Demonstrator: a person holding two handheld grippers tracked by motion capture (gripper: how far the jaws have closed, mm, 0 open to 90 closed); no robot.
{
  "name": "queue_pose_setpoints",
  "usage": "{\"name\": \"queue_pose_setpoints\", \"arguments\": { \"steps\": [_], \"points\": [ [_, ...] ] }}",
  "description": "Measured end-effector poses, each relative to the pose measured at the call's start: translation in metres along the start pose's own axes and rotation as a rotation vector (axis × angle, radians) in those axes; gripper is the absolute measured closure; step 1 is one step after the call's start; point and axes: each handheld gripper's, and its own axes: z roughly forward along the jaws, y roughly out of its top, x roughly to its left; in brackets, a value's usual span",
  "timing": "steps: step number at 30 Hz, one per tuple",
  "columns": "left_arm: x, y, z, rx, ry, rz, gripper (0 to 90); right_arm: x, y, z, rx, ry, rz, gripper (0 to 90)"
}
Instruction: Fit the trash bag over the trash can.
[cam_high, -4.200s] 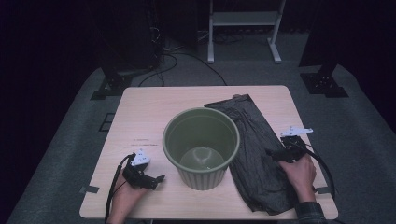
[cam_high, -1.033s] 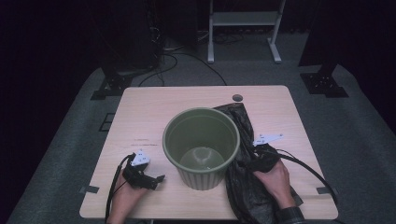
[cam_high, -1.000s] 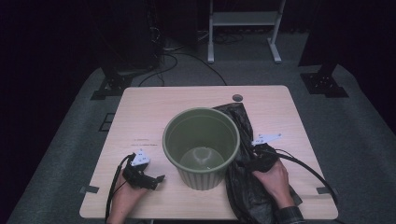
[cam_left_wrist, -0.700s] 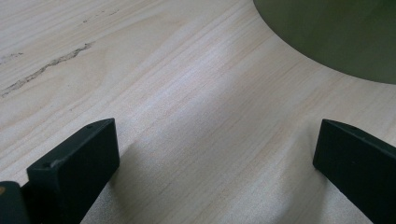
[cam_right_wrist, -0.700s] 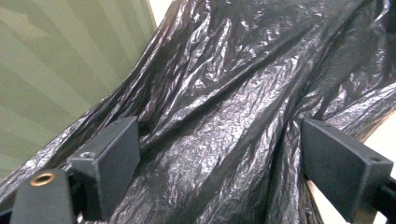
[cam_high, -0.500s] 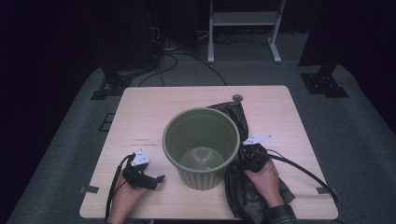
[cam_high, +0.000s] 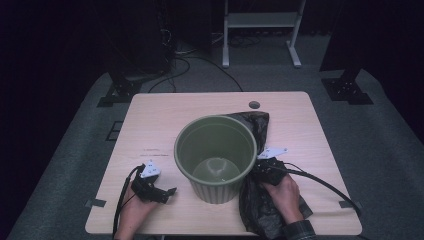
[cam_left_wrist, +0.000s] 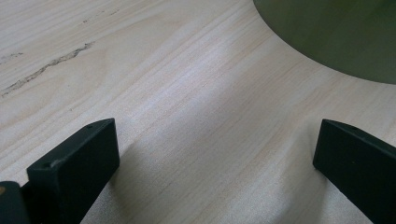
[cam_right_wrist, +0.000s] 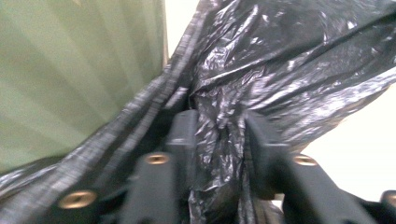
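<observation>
While its jaws have just been closing, the right gripper (cam_right_wrist: 219, 135) pinches the black bag (cam_right_wrist: 289, 70) beside the green bin (cam_high: 216, 155), at frame centre. The left gripper (cam_high: 167, 192) rests wide open and empty at lower left.

crumpled black plastic bag (cam_high: 260, 200), bunched against green bin (cam_high: 216, 155), on table

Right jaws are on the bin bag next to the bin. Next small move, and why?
Probably lift the black bin bag up toward the rim of the green bin. The right gripper has just been closing and now pinches a fold; the bag lies crumpled beside the bin, not inside.
</observation>
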Motion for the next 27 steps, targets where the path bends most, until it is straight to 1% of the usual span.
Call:
{"name": "queue_pose_setpoints", "arguments": {
  "steps": [1,2,3,4,9,11,12,14,18,20,22,25,27],
  "points": [
    [0.000,0.000,0.000,0.000,0.000,0.000,0.0,0.000,0.000,0.000,0.002,0.004,-0.004,77.8],
    [0.000,0.000,0.000,0.000,0.000,0.001,0.0,0.000,0.000,-0.001,0.005,0.011,-0.010,83.1],
    [0.000,0.000,0.000,0.000,0.000,0.001,0.0,0.000,-0.001,-0.001,0.007,0.017,-0.014,86.4],
    [0.000,0.000,0.000,0.000,0.000,0.001,0.0,0.000,0.000,-0.002,0.011,0.024,-0.021,87.6],
    [0.000,0.000,0.000,0.000,0.000,0.000,0.0,-0.003,0.000,-0.006,0.049,0.068,-0.036,88.3],
    [0.000,0.000,0.000,-0.001,0.000,0.000,0.0,-0.003,0.000,-0.008,0.057,0.084,-0.047,88.3],
    [0.000,0.000,0.000,0.000,0.000,0.000,0.0,-0.002,-0.001,-0.009,0.059,0.092,-0.045,88.3],
    [0.000,0.000,0.000,0.000,0.000,0.001,0.0,-0.003,-0.003,-0.013,0.046,0.143,-0.032,88.3],
    [0.000,0.000,0.000,-0.001,0.000,0.000,0.0,-0.003,-0.005,-0.021,0.054,0.166,-0.055,88.3],
    [0.000,0.000,0.000,0.000,0.000,0.000,0.0,-0.002,-0.005,-0.027,0.051,0.194,-0.064,88.3],
    [0.000,0.000,0.000,0.000,0.000,0.000,0.0,-0.001,-0.003,-0.032,0.047,0.220,-0.063,88.2],
    [0.000,0.000,0.000,0.000,0.000,0.000,0.0,-0.001,0.000,-0.043,0.032,0.273,-0.068,88.2],
    [0.000,0.000,0.000,0.000,0.000,0.000,0.0,0.000,0.001,-0.049,0.017,0.295,-0.068,88.1]
  ]
}}
